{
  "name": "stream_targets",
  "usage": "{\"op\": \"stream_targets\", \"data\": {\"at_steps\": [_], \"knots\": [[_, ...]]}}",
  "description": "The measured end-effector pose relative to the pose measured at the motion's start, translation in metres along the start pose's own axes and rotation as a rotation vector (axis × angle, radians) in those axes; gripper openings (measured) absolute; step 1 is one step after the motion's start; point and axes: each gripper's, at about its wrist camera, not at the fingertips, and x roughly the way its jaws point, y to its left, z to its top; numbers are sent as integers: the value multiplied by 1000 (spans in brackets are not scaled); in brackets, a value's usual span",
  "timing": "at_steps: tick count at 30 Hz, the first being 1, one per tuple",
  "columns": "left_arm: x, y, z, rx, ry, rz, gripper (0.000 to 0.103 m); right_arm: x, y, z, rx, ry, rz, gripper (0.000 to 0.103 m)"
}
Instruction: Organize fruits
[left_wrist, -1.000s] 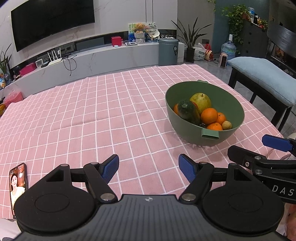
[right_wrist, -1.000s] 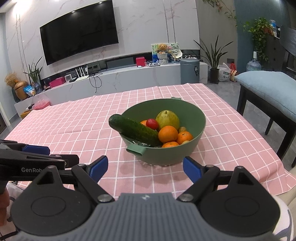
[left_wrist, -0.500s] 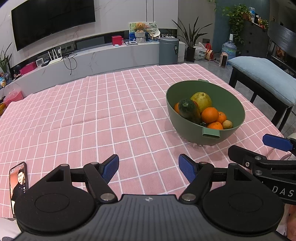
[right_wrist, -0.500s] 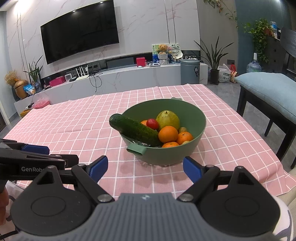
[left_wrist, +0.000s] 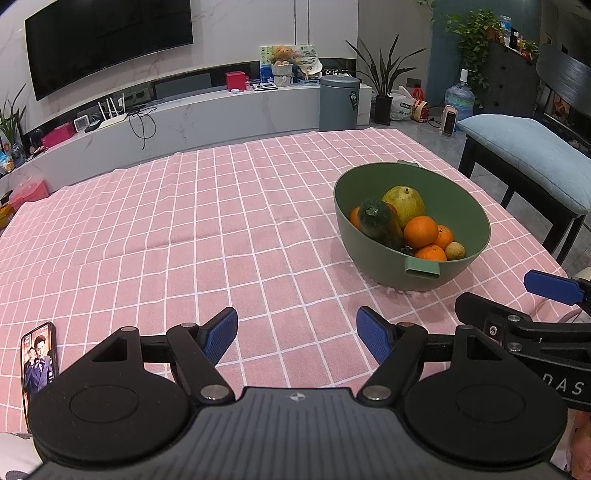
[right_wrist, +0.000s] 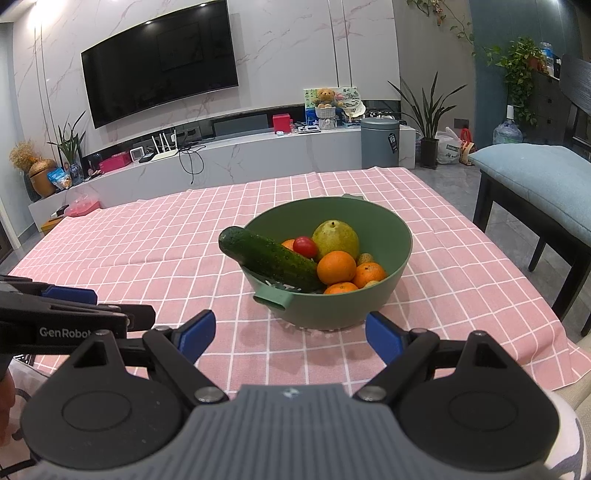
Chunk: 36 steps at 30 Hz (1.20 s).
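Note:
A green bowl (right_wrist: 399, 236) stands on the pink checked tablecloth (right_wrist: 147, 251). It holds a cucumber (right_wrist: 269, 258) that sticks out over the rim, a green pear (right_wrist: 336, 236), a red tomato (right_wrist: 305, 246) and several oranges (right_wrist: 336, 266). The bowl also shows in the left wrist view (left_wrist: 469, 210), to the right. My right gripper (right_wrist: 290, 334) is open and empty, just short of the bowl. My left gripper (left_wrist: 297, 334) is open and empty over the cloth, left of the bowl.
A phone (left_wrist: 38, 360) with a lit screen lies on the cloth at the near left. A bench with a blue cushion (right_wrist: 535, 173) stands right of the table. A TV console (right_wrist: 221, 151) and a grey bin (right_wrist: 380, 142) stand behind.
Both grippers have barely moved and stay open. The views shifted very slightly; the bowl and fruit are as before.

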Motion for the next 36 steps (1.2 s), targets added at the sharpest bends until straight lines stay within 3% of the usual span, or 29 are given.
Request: {"op": "stream_targets", "data": {"at_steps": [36], "knots": [[-2,2,1,3,2,5,86,1,0,0,-3,0,0,85]]}}
